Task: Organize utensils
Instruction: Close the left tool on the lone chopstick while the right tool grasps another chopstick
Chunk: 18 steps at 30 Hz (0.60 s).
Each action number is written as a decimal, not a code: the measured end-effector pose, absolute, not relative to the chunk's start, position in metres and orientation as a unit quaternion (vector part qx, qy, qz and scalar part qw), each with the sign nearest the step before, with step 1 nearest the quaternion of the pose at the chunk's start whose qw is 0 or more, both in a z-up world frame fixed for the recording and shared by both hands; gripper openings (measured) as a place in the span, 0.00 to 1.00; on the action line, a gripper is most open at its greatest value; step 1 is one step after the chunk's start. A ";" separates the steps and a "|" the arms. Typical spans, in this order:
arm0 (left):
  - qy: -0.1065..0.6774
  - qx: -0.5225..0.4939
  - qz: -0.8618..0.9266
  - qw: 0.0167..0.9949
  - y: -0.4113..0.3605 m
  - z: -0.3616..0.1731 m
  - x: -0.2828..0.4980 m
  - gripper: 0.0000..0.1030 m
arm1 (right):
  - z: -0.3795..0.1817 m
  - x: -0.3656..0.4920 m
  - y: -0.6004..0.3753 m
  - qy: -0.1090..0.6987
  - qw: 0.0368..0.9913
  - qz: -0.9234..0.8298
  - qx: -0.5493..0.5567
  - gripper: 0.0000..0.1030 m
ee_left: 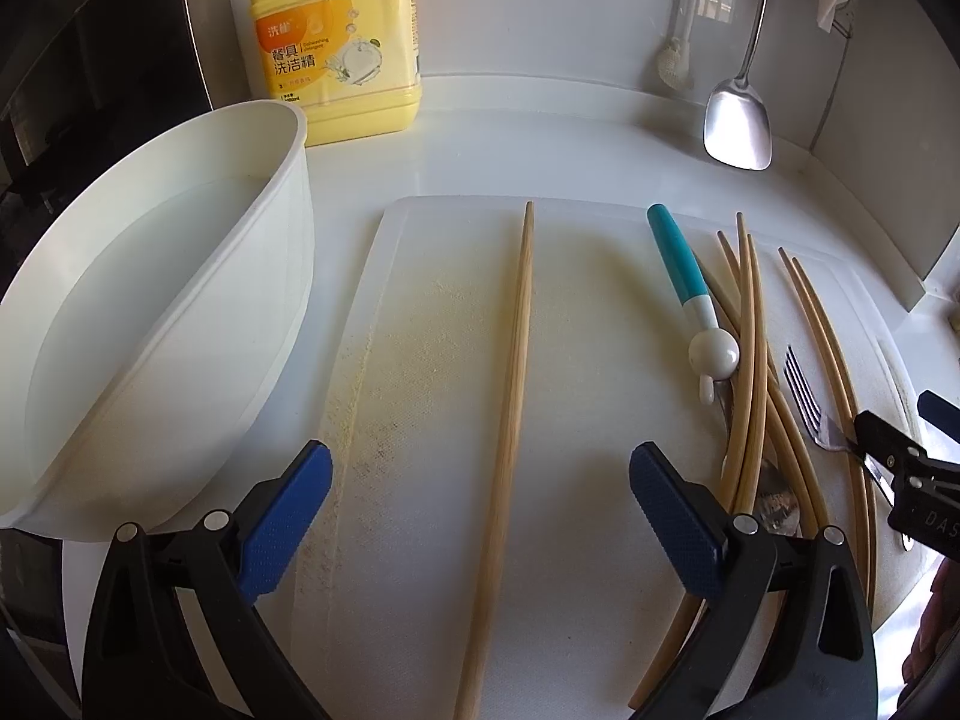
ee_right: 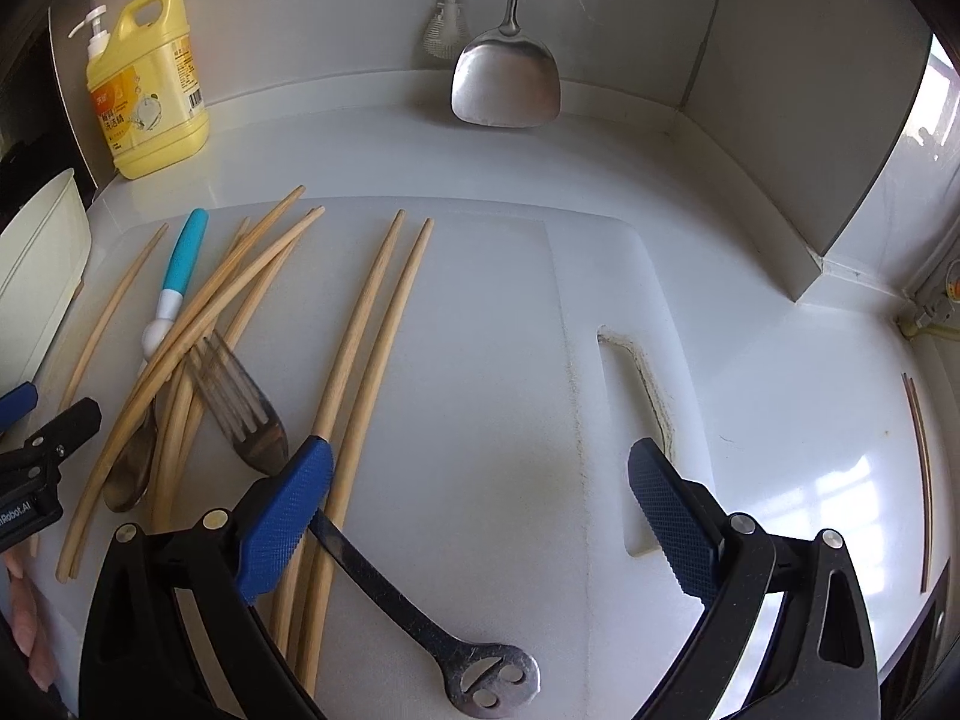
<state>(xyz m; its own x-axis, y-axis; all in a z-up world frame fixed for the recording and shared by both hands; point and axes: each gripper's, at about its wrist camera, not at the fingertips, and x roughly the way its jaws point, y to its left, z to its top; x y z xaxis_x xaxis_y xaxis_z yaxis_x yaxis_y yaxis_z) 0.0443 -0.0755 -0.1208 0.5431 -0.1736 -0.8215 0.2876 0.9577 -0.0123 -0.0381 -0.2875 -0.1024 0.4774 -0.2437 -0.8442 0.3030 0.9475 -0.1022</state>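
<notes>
Fork [ee_right: 240, 402] left of wide-open right gripper [ee_right: 480, 480], perhaps touching its finger

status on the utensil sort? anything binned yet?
Barely started. Done: nothing visible in the white tub. In hand: nothing; left tongs and right tongs are open. One chopstick lies apart on the cutting board. Left: remaining chopsticks, fork, teal-handled tool.
</notes>
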 end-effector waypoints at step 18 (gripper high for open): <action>0.453 0.070 -0.166 0.873 -0.088 -0.112 0.041 0.29 | -0.101 -0.040 -0.273 0.466 0.875 -0.126 0.036 0.62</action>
